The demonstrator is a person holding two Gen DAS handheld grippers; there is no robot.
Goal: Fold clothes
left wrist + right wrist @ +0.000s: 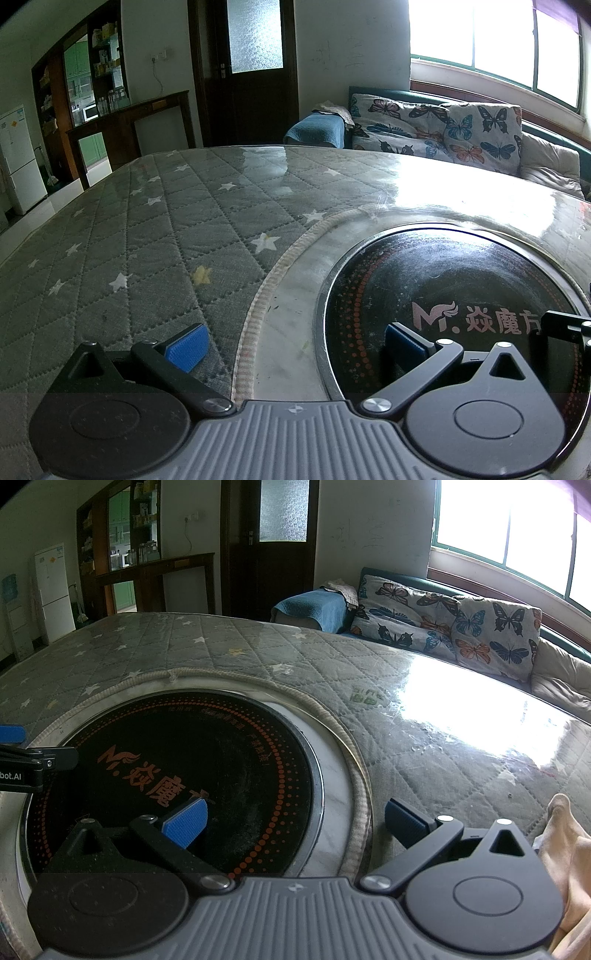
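Nearest the lenses, both tools spread wide and empty: left gripper [293, 341] poised over the seam between quilted cover and stove ring, right gripper [295, 821] over the ring's right rim, blue ribbed pads [186, 823] parted with nothing between them. Judged as the very start of folding, no garment grasped or laid out yet. At the near right edge of the table, low in the right wrist view, a pale peach cloth [569, 853], soft and crumpled, only partly in frame; probably the garment to fold, though hard to say for sure. Next move likely a reach rightward with the right tool to pinch an edge and drag it onto flat ground. Mid-table, a round black glass induction plate [177, 760] with orange dots, steel-rimmed, set in pale marble. Around it a grey quilted table cover [147, 229], diamond-stitched, starred, under glossy clear film. Beyond the far edge, a sofa with butterfly cushions [461, 624].
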